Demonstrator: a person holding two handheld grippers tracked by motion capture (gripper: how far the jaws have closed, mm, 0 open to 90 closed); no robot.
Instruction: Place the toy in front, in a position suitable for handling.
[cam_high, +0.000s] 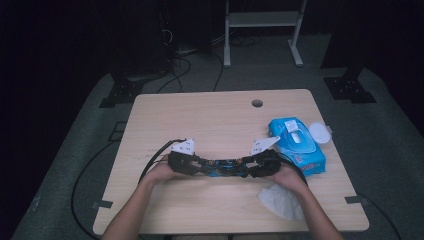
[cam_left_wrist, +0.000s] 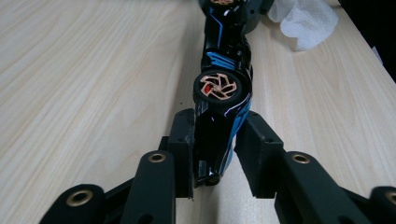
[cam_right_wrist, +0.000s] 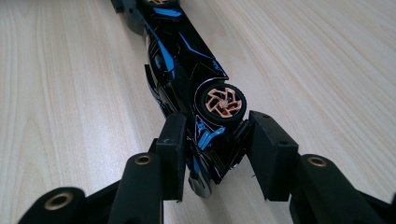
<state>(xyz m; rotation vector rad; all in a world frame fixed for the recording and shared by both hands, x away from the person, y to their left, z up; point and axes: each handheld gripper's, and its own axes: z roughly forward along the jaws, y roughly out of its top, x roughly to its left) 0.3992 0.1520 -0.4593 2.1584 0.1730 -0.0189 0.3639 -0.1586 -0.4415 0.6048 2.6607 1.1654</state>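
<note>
Black blocky jaws of the left gripper (cam_left_wrist: 212, 149) clamp one end of a glossy black-and-blue toy car (cam_left_wrist: 223, 88) turned on its side, a copper-spoked wheel just ahead of them. At the far end the right gripper (cam_right_wrist: 215, 140) pinches it likewise above the pale woodgrain table (cam_high: 210, 117). Beside that claw lie a crumpled white wipe (cam_high: 281, 200) and a blue wipes pack (cam_high: 297, 145).

Far half of table (cam_high: 200, 112): bare, open passage.
Left of car (cam_high: 223, 167): bare wood.
Right: wipes pack (cam_high: 296, 145) and lid (cam_high: 319, 133) near the edge.
Near right: crumpled wipe (cam_high: 281, 200) just beside the right hand (cam_high: 287, 177).
</note>
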